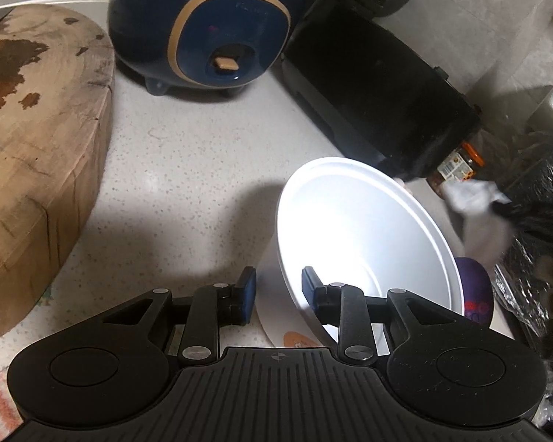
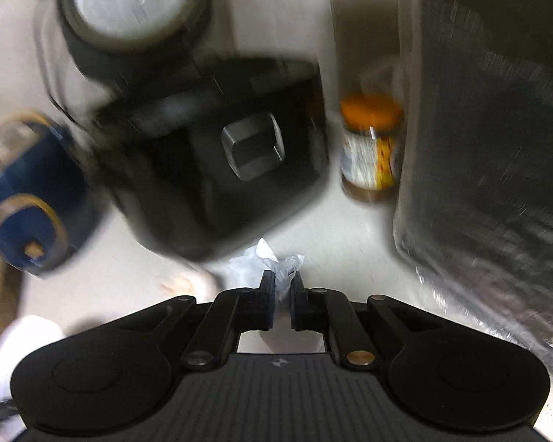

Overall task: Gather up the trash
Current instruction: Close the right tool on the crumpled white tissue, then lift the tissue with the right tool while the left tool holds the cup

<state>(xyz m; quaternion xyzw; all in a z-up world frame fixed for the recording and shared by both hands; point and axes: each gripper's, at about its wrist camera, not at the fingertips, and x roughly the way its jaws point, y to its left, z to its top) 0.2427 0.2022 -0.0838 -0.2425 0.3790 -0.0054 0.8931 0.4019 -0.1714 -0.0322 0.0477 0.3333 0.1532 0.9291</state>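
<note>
- One thick round wooden chopping block (image 1: 37,154) sits at the far left on the speckled pale tabletop (image 1: 188,169), its top stained dark in patches.
- One dark-blue rounded cooker (image 1: 202,25) with a tan ring and a tan latch stands just right of the block; faint lettering on its lid is too small to read.
- One black cooker (image 1: 379,103) stands next, its lid hinged up behind it, showing a pale round inner plate (image 2: 129,0).
- One white disposable bowl (image 1: 365,243) is tilted, its wall caught between the blue pads of the left hand-held gripper (image 1: 278,287), one pad outside and one inside; the pads clamp the rim. An orange mark on the bowl's outer side (image 1: 300,339) cannot be read.
- One crumpled scrap of whitish, thin, wrinkled plastic or paper (image 2: 265,261), the trash, is pinched in the nearly closed right hand-held gripper (image 2: 283,283), up off the tabletop in front of the black cooker; from the left wrist view it shows blurred (image 1: 475,199) beyond the bowl's right rim.
- One jar (image 2: 370,147) with an orange lid and a white-and-yellow label stands behind; its print is blurred.
- One purple rounded thing (image 1: 473,291) lies just right of the bowl, its red marks unreadable.
- One black plastic bag (image 2: 497,147) fills the far right.
</note>
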